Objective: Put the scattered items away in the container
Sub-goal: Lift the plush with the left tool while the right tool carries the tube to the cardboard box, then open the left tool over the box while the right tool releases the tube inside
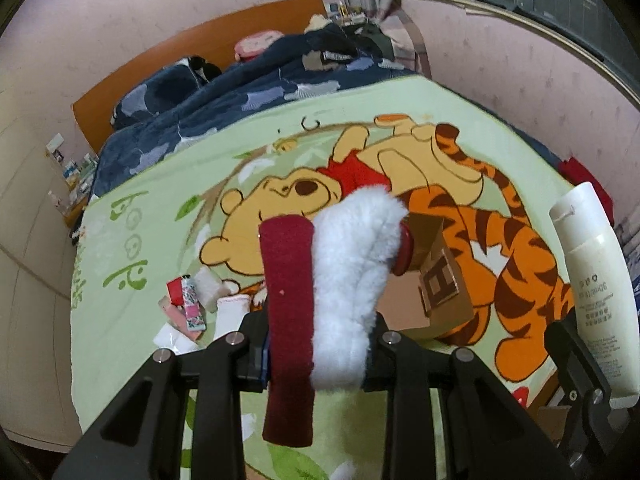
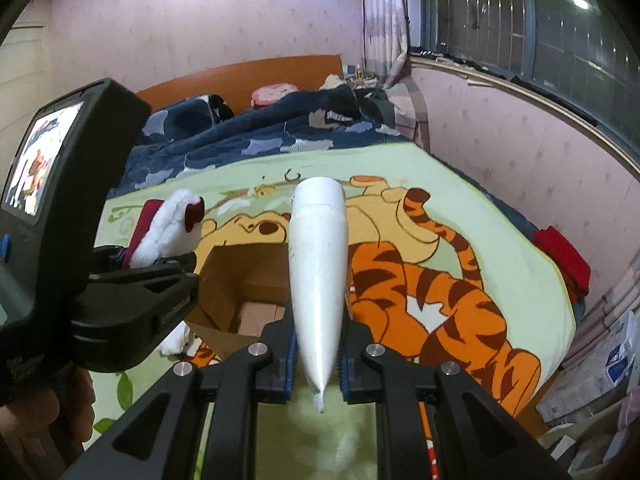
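Note:
My left gripper [image 1: 316, 332] is shut on a dark red and white fluffy slipper [image 1: 344, 264], held above the bed; it also shows in the right wrist view [image 2: 168, 228]. My right gripper [image 2: 316, 360] is shut on a white lotion tube [image 2: 318, 276], cap pointing away; the tube also shows in the left wrist view [image 1: 592, 288]. An open cardboard box [image 2: 244, 280] sits on the blanket just below and between both grippers; it also shows in the left wrist view [image 1: 440, 276]. Several small items [image 1: 192, 304], packets and white pieces, lie scattered on the blanket to the left.
A green cartoon blanket [image 1: 160, 200] covers the bed. A dark blue quilt [image 1: 224, 92] and clothes are piled at the far end by the orange headboard [image 1: 192, 48]. A red cloth [image 2: 564, 260] lies at the right bed edge. Boxes [image 2: 592, 384] stand on the floor to the right.

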A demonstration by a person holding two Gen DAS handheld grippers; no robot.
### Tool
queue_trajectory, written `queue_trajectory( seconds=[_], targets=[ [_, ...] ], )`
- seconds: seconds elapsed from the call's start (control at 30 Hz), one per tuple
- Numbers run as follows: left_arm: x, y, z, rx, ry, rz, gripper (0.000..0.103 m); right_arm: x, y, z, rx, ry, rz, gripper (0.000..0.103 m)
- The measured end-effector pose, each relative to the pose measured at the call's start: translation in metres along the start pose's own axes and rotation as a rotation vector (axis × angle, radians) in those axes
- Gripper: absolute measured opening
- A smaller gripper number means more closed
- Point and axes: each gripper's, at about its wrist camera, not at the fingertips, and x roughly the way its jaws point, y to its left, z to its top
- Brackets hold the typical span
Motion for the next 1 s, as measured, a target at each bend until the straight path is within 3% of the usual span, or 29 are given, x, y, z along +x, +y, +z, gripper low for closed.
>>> queue_trajectory(
  seconds=[0.43, 0.73, 1.0],
  targets=[
    [0.048, 0.011, -0.002, -0.051, 0.119, 0.019, 0.030, 0.039, 0.010, 0.006, -0.029, 0.086, 0.044, 0.015],
    [0.072, 0.030, -0.023, -0.097, 0.205, 0.027, 0.030, 0.060, 0.027, 0.001, -0.065, 0.137, 0.085, 0.015],
    [0.089, 0.034, -0.015, -0.095, 0.227, 0.036, 0.030, 0.082, 0.035, 0.005, -0.076, 0.167, 0.089, 0.015]
  ],
)
